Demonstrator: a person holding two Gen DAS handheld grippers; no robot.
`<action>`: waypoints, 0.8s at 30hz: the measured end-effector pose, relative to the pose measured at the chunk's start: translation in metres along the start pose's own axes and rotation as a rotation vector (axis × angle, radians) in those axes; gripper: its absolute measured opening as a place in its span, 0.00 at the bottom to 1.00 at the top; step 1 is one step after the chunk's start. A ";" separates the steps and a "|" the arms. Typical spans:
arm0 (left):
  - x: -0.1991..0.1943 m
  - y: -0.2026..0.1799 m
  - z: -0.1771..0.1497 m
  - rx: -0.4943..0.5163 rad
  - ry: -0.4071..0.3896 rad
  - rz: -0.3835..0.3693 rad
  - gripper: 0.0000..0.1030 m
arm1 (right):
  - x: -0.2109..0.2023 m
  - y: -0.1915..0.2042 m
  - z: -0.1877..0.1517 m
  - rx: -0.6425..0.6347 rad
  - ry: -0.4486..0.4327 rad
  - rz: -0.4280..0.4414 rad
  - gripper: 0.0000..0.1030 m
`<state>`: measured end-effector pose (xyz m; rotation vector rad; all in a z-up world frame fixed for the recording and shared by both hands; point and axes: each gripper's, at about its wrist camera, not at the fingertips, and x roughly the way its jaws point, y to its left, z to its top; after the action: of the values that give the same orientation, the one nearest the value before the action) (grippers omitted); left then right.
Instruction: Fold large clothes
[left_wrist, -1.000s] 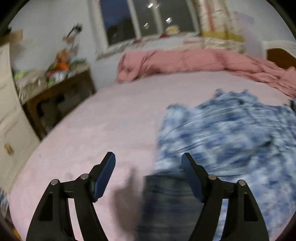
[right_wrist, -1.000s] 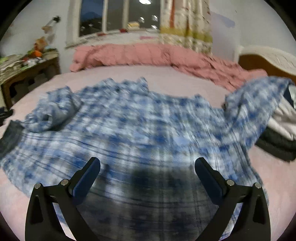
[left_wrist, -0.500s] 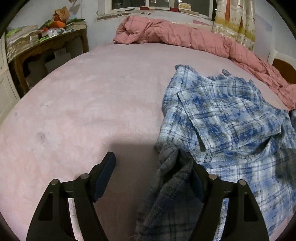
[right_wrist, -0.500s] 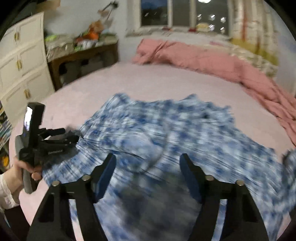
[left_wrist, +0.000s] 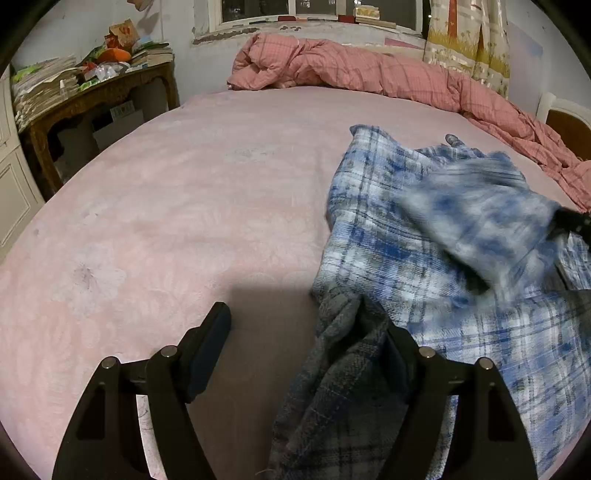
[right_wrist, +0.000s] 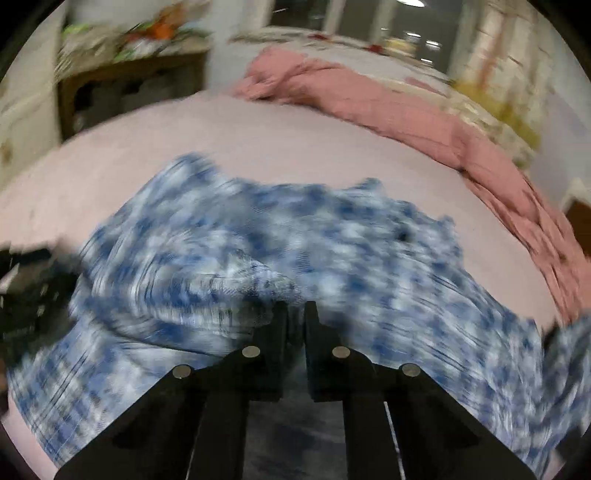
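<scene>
Blue plaid shirt (left_wrist: 424, 236) sprawls on the pink bed (left_wrist: 184, 206); right gripper (right_wrist: 295, 314) jaws closing on cloth, left gripper (left_wrist: 303, 328) gaping astride the hem; thin pinch may slip

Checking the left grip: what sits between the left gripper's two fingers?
In the left wrist view, the left gripper stands open. A bunched edge of the plaid shirt lies against its right finger; the rest of the gap shows only bare pink bedcover.
</scene>
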<state>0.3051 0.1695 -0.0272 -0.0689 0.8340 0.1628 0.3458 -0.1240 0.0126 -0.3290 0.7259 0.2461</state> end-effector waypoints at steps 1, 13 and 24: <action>0.000 0.000 0.000 -0.001 0.000 -0.002 0.73 | 0.000 -0.013 -0.001 0.031 0.002 -0.006 0.08; 0.001 -0.004 0.001 0.014 0.001 0.020 0.73 | -0.006 -0.075 0.005 0.113 -0.022 -0.008 0.08; 0.000 -0.003 0.000 0.002 -0.001 0.010 0.73 | -0.008 0.076 0.037 -0.070 0.057 0.294 0.36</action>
<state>0.3055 0.1666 -0.0273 -0.0629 0.8333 0.1710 0.3367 -0.0412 0.0282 -0.2958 0.8228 0.5428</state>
